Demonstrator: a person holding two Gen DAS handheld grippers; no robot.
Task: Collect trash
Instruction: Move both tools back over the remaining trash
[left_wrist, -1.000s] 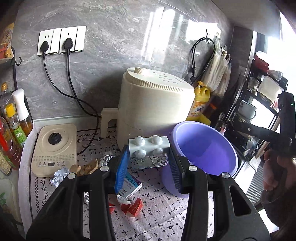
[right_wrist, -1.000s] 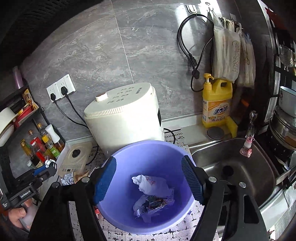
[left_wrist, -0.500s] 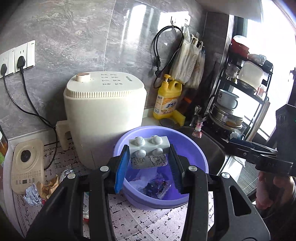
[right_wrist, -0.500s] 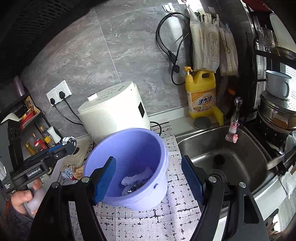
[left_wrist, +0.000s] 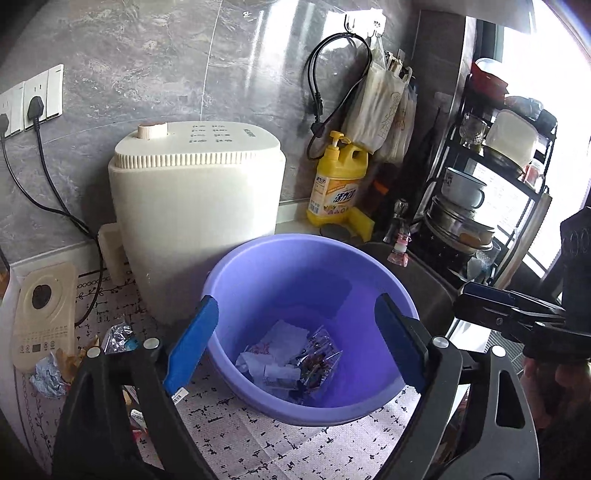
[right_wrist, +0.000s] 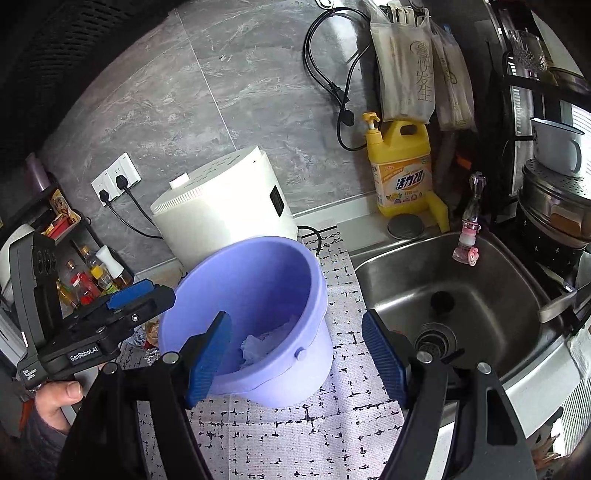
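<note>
A purple plastic bucket (left_wrist: 280, 266) stands on the patterned counter mat, also in the right wrist view (right_wrist: 266, 273). White paper and foil wrappers (left_wrist: 291, 362) lie in its bottom. My left gripper (left_wrist: 295, 347) is open and empty, just above the bucket's near rim. My right gripper (right_wrist: 295, 354) is open and empty, held near the bucket's right side toward the sink. More crumpled foil and paper trash (left_wrist: 48, 373) lies on the mat left of the bucket.
A cream appliance (left_wrist: 195, 206) stands right behind the bucket. A steel sink (right_wrist: 443, 280) lies to the right, with a yellow detergent bottle (right_wrist: 402, 166) behind it. A small white cooker (left_wrist: 40, 314) and oil bottles (right_wrist: 92, 277) are at the left.
My left gripper carried a blister pack over the bucket, then opened; the pack is gone from the jaws. My right gripper swung right toward the sink, still open.
</note>
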